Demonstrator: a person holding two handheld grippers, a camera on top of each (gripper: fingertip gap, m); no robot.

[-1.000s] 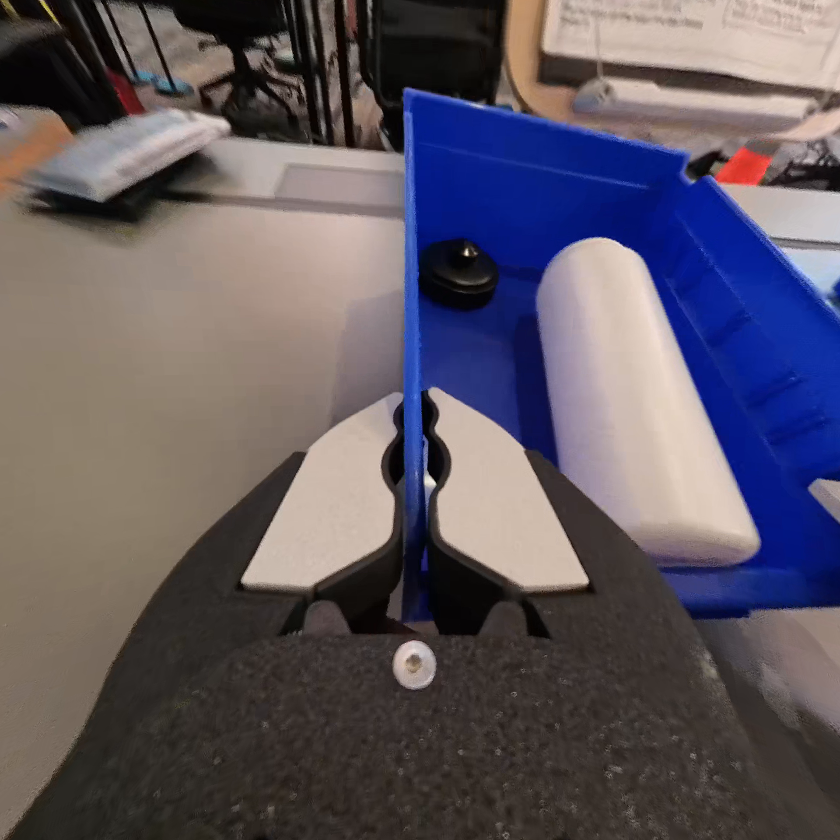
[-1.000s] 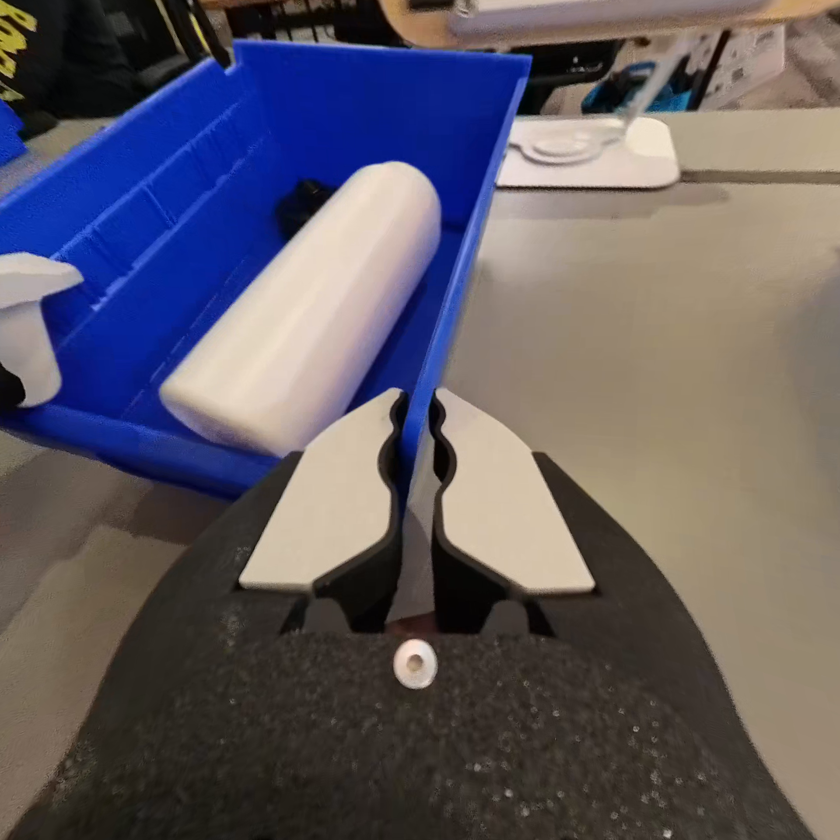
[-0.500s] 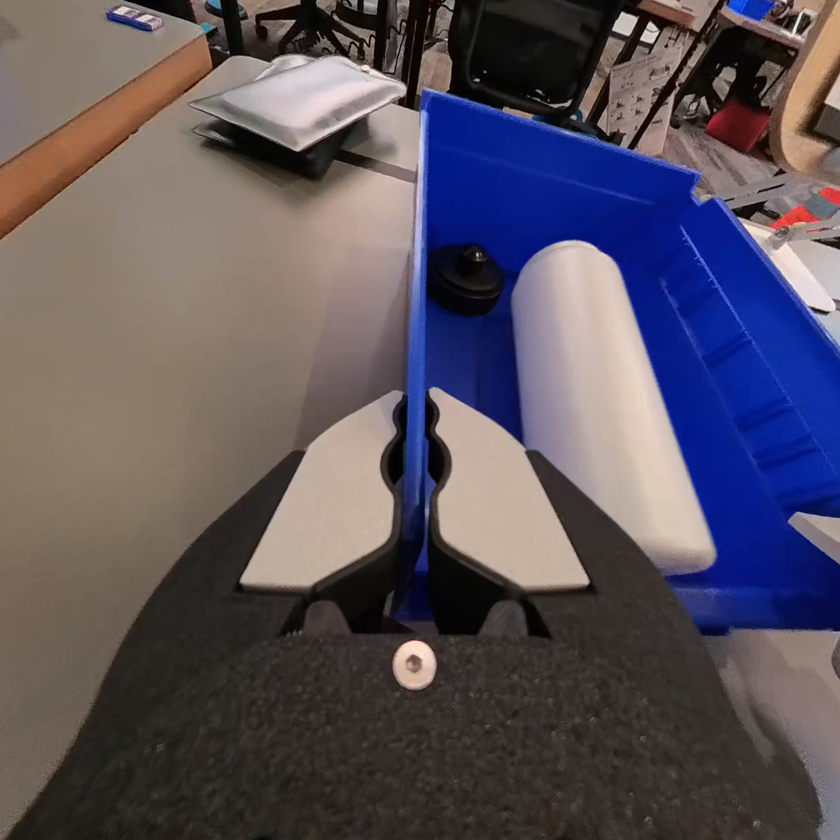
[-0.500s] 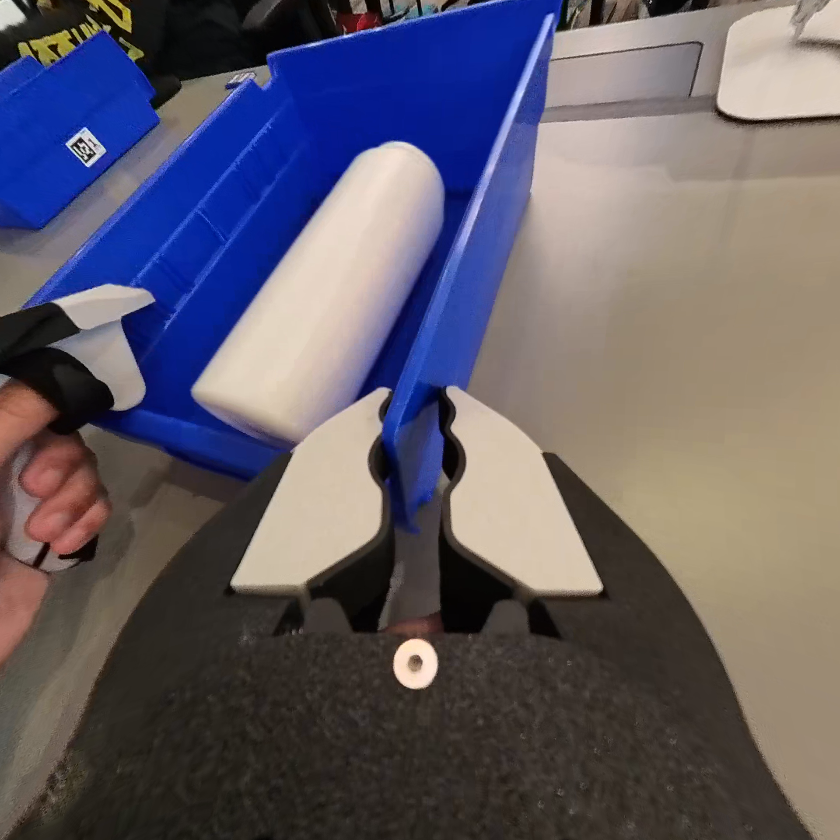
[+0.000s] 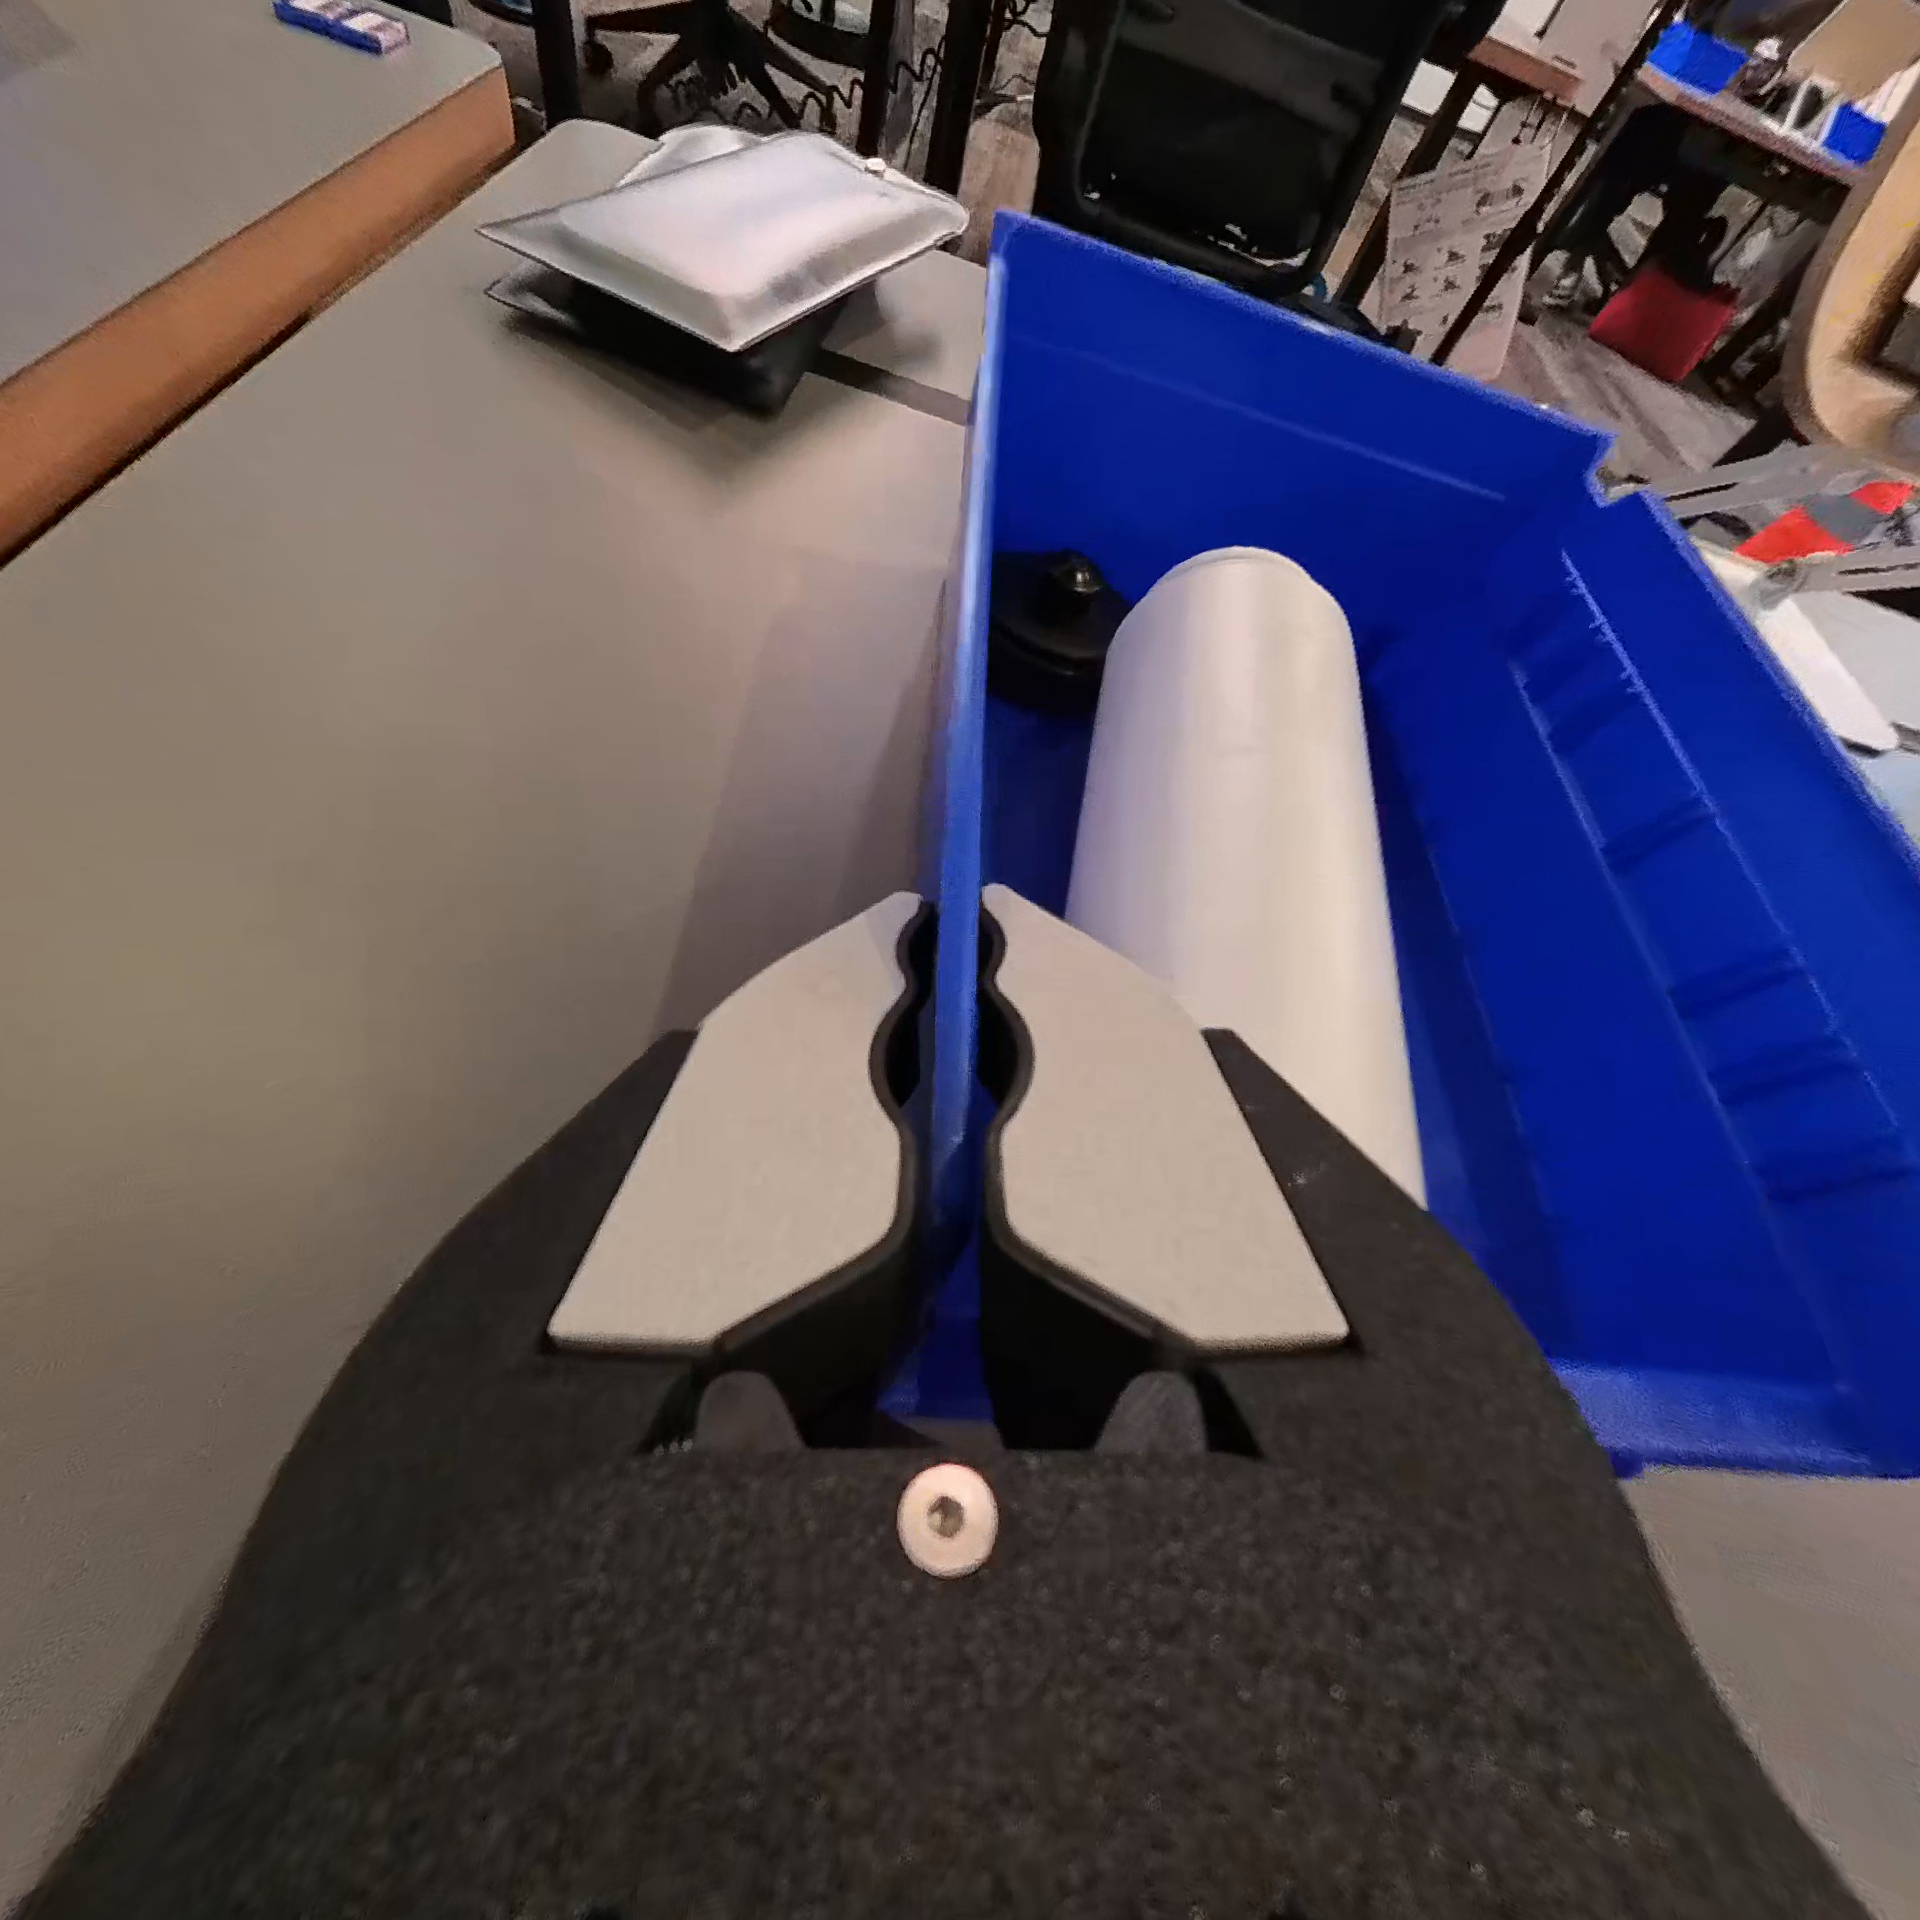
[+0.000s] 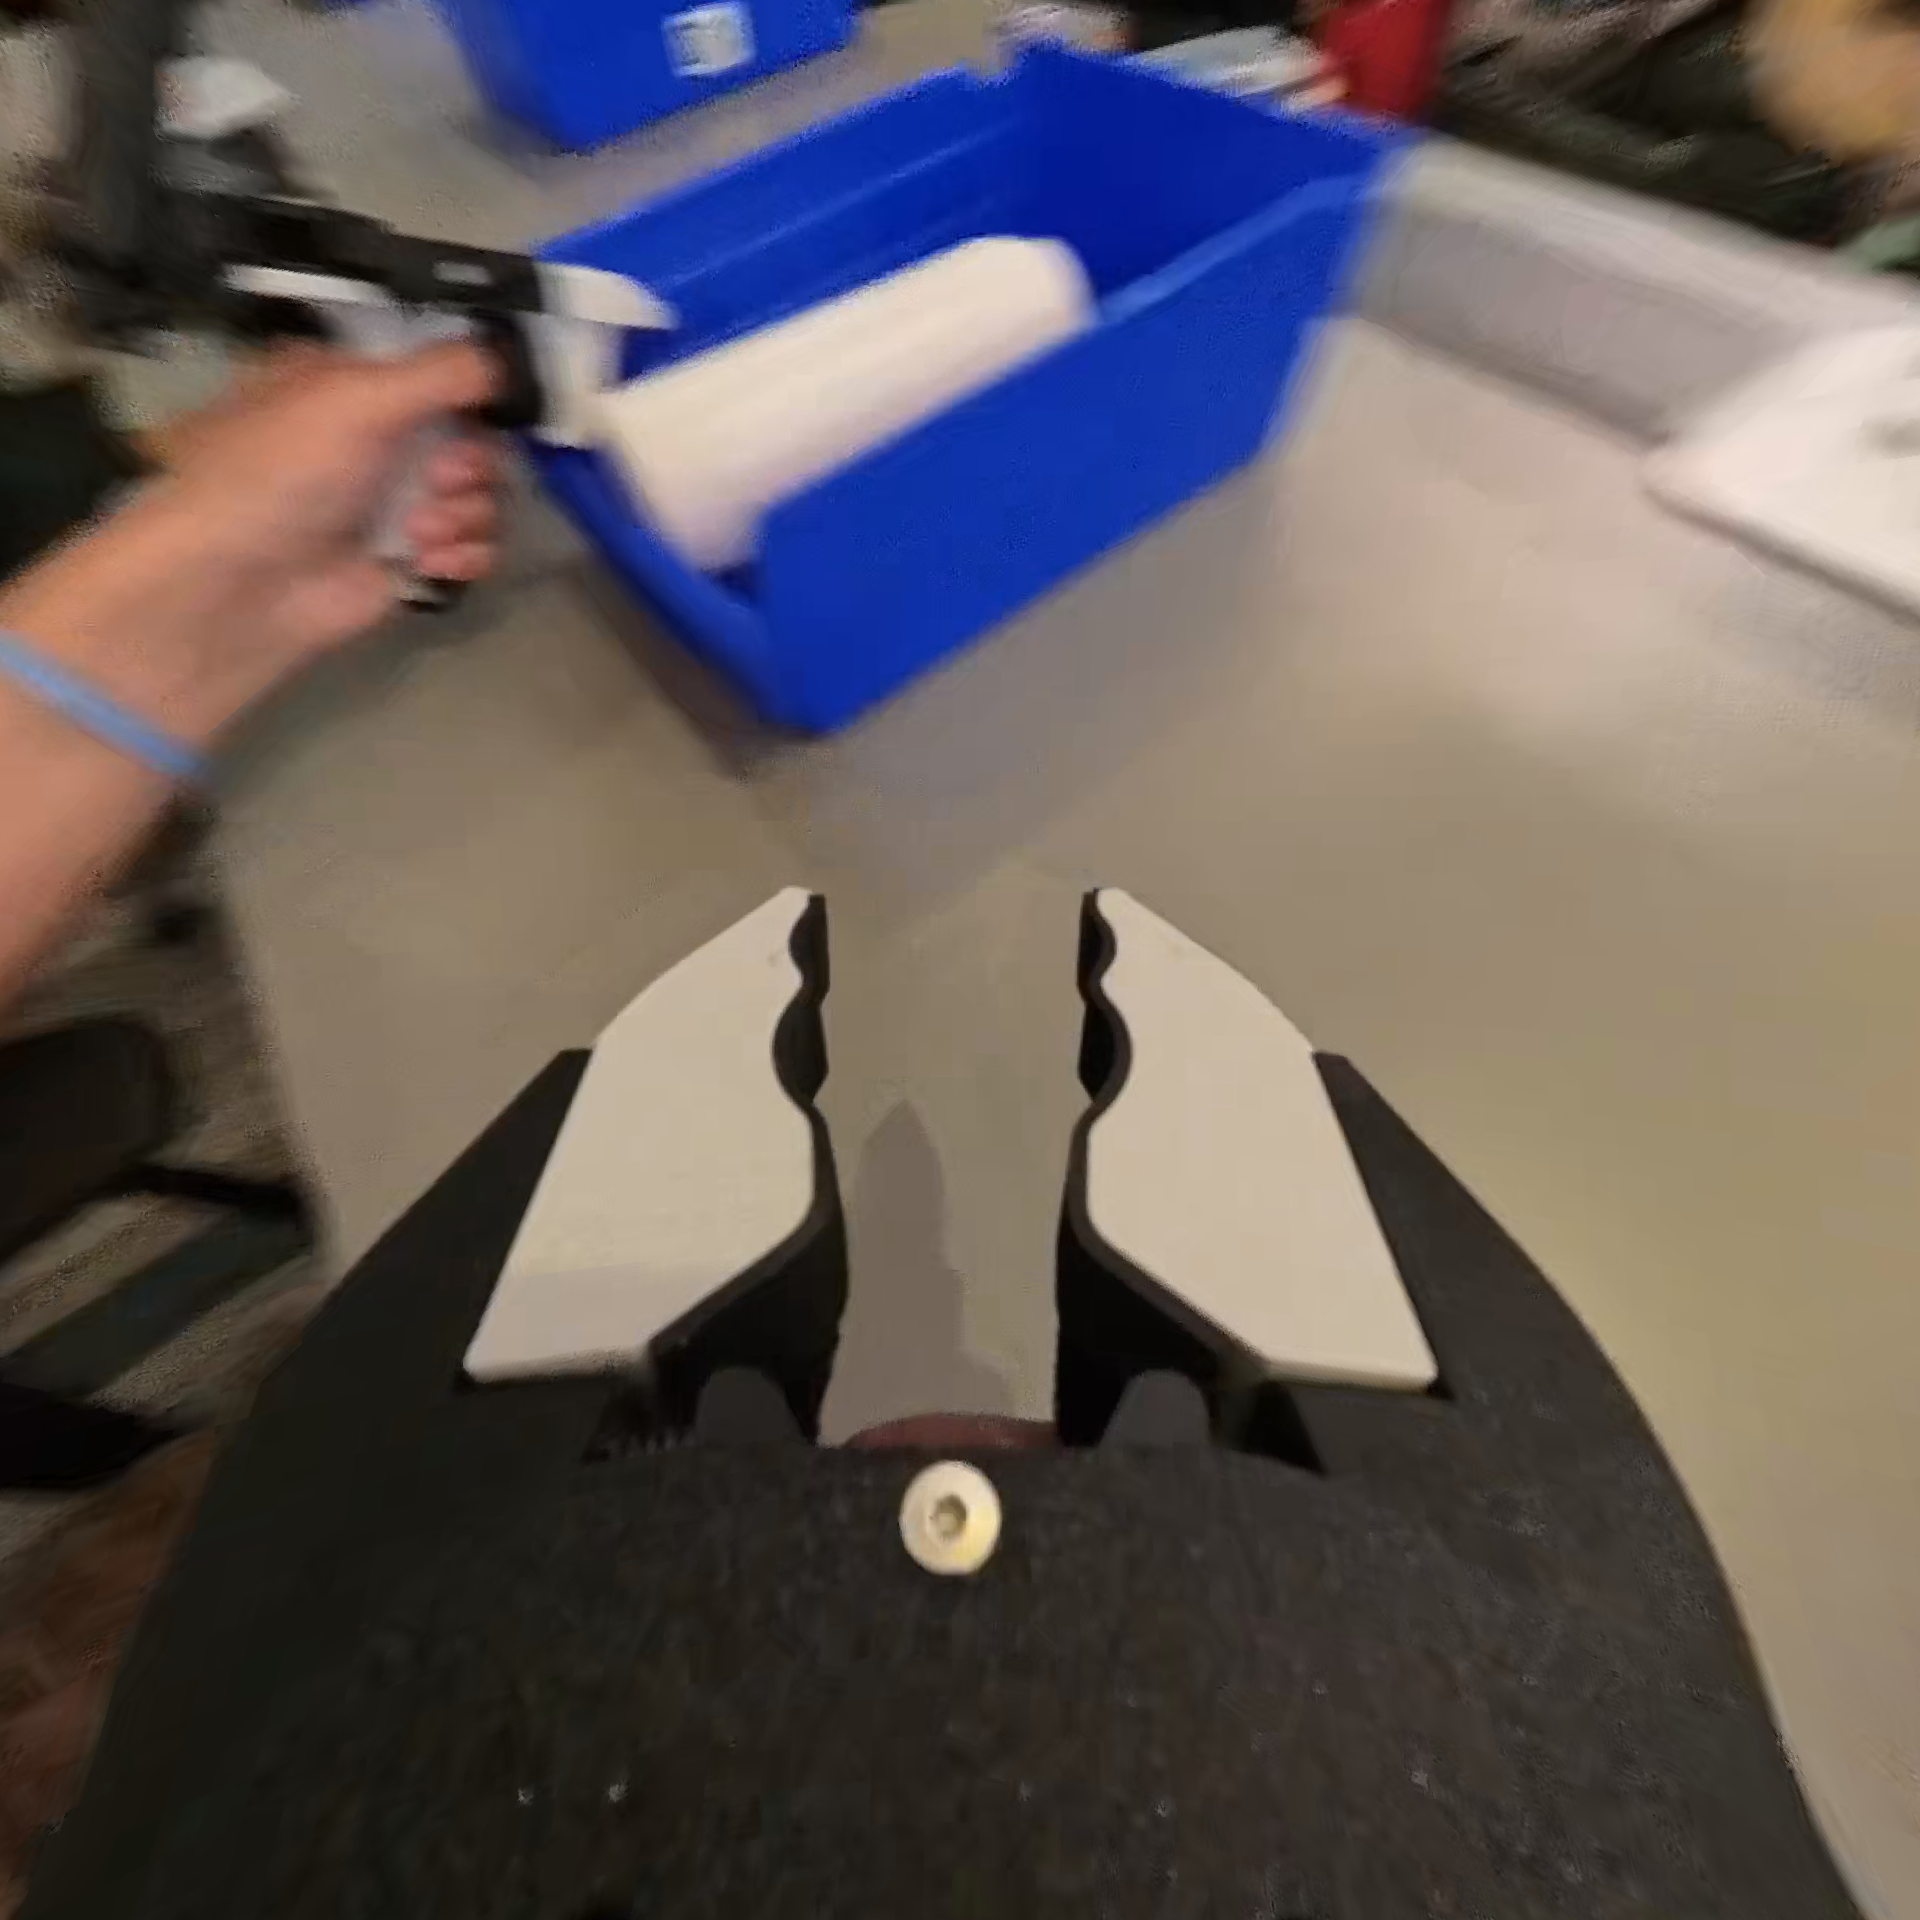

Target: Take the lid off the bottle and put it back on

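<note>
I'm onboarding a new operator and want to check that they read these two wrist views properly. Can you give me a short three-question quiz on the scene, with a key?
1. True or false: the white bottle stands upright in the blue bin.
2. What do the left tongs clamp? A) the bottle B) the bin's side wall C) the black lid
3. Fill in: the right tongs are ____ and hold nothing, over the bare grey table.

Key
1. False: it lies on its side along the bin.
2. B: the thin blue wall runs between the two closed fingers.
3. Open.
</note>
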